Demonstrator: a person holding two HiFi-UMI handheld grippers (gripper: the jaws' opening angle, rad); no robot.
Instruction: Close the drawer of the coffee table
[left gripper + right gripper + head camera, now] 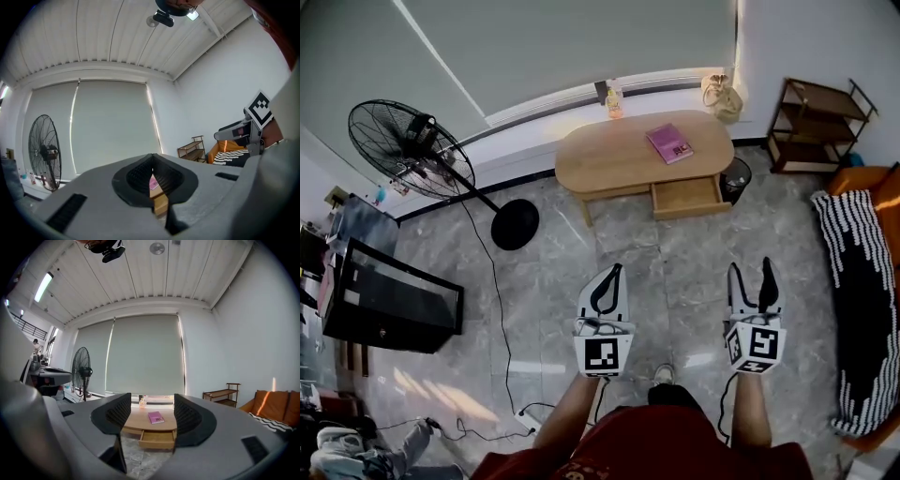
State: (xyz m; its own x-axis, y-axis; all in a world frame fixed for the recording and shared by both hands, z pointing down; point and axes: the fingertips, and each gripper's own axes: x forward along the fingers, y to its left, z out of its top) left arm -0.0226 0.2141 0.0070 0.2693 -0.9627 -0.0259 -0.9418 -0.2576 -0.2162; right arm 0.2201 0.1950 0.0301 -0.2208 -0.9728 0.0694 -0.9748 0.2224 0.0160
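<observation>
Right gripper (751,270): I am holding it wide, empty, lower right.
Left gripper (615,274): I am holding it closed, empty.
Drawer (686,197): sticking out of the table (619,159), upper centre.

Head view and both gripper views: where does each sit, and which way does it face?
Head view: on the person's head, steeply down at the coffee table, its open drawer, both forearms, left hand-held gripper and right hand-held gripper.
Left gripper view: rides that gripper, level, toward the window blind; its shut jaws fill the foreground.
Right gripper view: rides that gripper, level, toward the coffee table, between its open jaws.
Shared: all three show the fan and table.
</observation>
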